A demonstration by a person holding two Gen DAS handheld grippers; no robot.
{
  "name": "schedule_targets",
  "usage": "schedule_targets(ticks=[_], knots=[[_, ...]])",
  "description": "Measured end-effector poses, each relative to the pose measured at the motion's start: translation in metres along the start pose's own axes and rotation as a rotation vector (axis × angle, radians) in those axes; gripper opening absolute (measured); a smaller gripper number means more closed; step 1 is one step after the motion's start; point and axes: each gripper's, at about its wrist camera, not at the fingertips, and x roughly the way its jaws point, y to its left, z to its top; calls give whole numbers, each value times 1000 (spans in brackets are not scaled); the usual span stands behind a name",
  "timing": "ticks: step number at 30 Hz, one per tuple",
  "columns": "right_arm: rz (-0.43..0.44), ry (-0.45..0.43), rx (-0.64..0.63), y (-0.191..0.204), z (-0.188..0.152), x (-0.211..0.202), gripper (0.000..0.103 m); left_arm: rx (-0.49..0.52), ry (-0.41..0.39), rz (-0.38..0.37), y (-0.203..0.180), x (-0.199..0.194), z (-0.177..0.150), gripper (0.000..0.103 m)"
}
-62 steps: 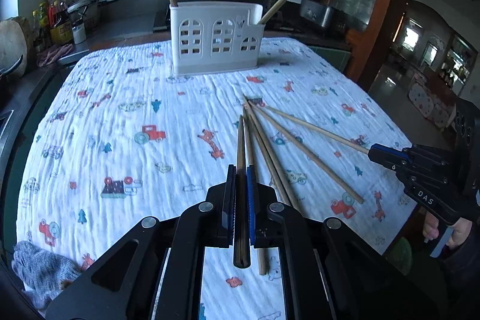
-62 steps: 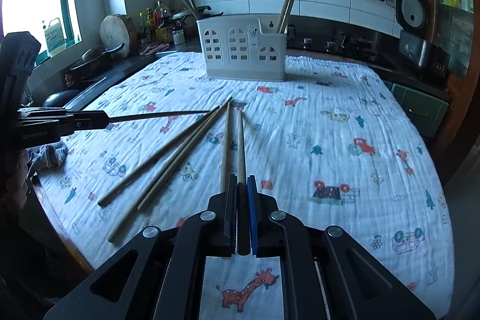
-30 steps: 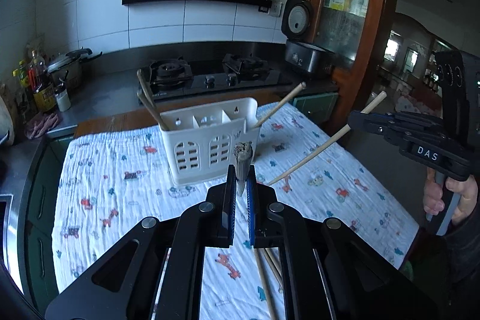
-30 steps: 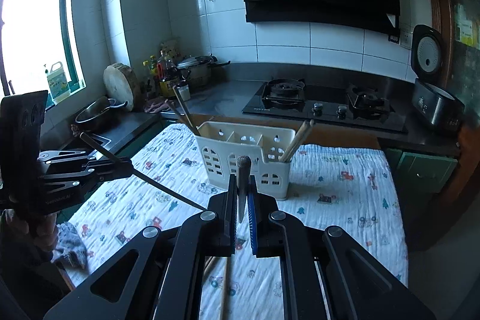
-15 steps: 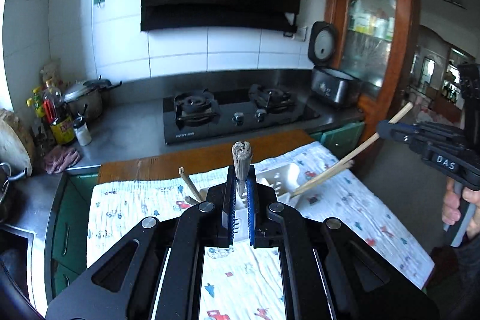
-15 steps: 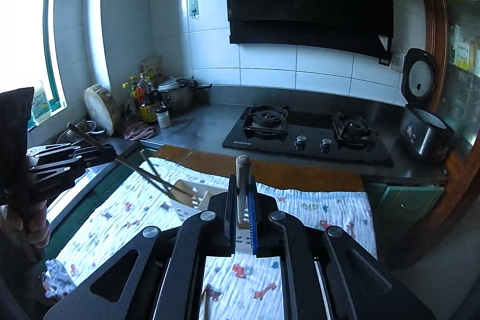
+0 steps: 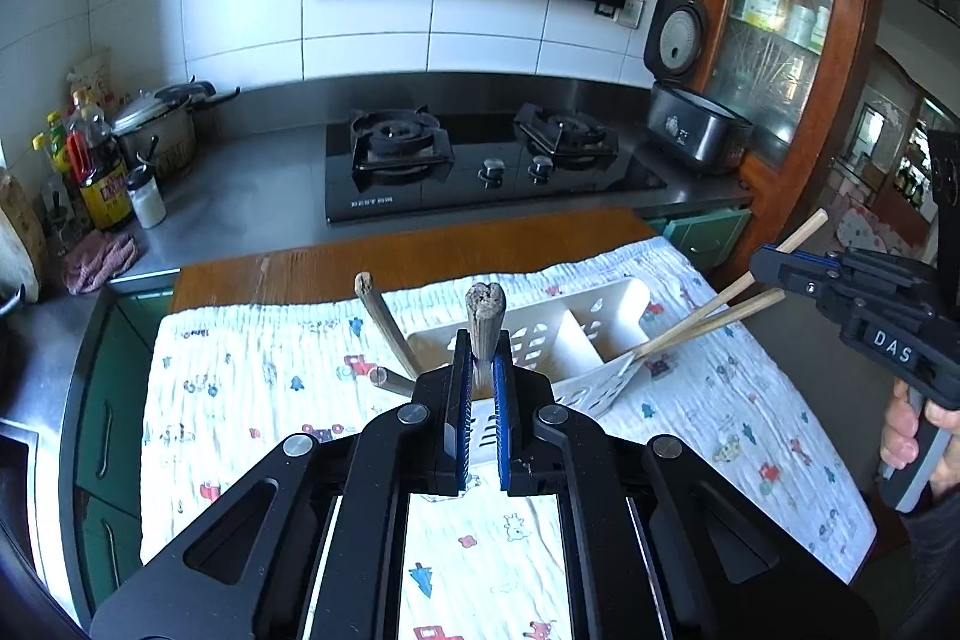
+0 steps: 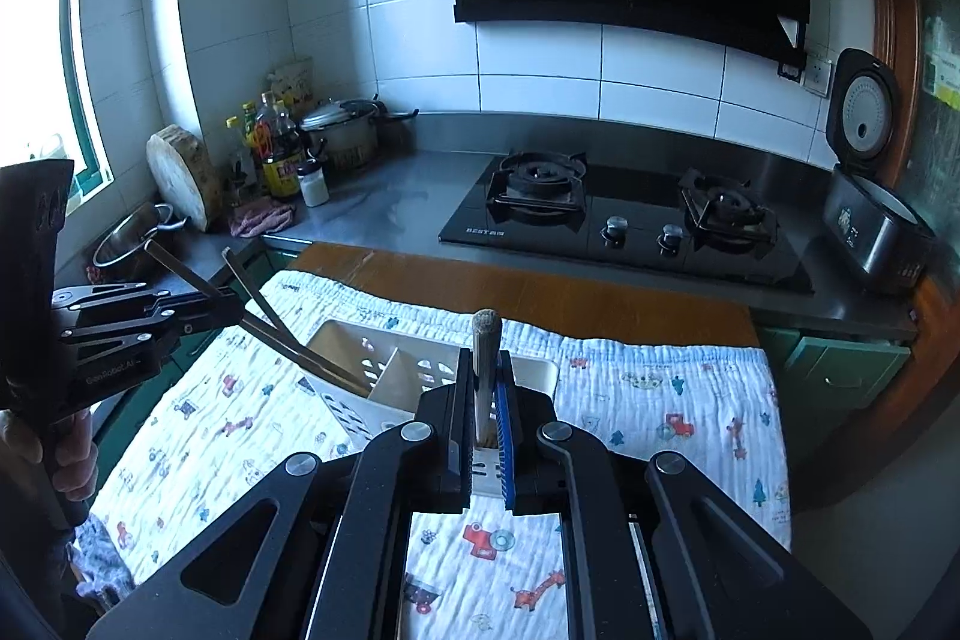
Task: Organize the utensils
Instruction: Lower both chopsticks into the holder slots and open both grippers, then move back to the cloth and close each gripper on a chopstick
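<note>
Wooden chopsticks [image 7: 485, 319] [image 8: 483, 340] now over white caddy [image 7: 606, 298] vs tbl earlier | both hand-held grippers [image 7: 478, 382] [image 8: 485, 400] clenched on them

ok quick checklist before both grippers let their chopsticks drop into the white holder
1. Left gripper clamped on its dark chopstick: ok.
2. Right gripper clamped on its pale chopstick: ok.
3. White holder upright on the printed cloth: ok.
4. Dark chopstick's lower end inside the holder's left compartment: ok, seen from the right wrist.
5. Pale chopstick's lower end in the right compartment: ok, seen from the left wrist.
6. Whether either tip touches the holder's bottom: cannot tell, hidden.
</note>
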Motion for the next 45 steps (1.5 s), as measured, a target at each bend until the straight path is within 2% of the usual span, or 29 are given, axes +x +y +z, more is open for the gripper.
schedule_targets(ticks=[7, 16, 18, 20, 26, 31, 35, 45], knots=[[1, 29, 20, -4, -7, 19, 7, -15, 26, -9, 3, 11, -7, 6], [-4, 15, 25, -5, -9, 18, 8, -36, 24, -11, 8, 11, -8, 7], [-1, 8, 23, -5, -7, 15, 12, -46, 21, -23, 9, 9, -8, 8], [-15, -11, 14, -4, -7, 8, 20, -46, 10, -25, 9, 5, -8, 8], [-13, -65, -6, 1, -17, -27, 25, -39, -51, -38, 1, -29, -12, 12], [-5, -88, -36, 14, -49, -57, 28, -21, -82, -44, -13, -60, -34, 13], [11, -83, -51, 25, -89, -72, 29, -12, -79, -71, -26, -77, -66, 13], [13, -10, -47, 43, -194, -86, 29, 4, -27, -101, -55, -96, -167, 13]])
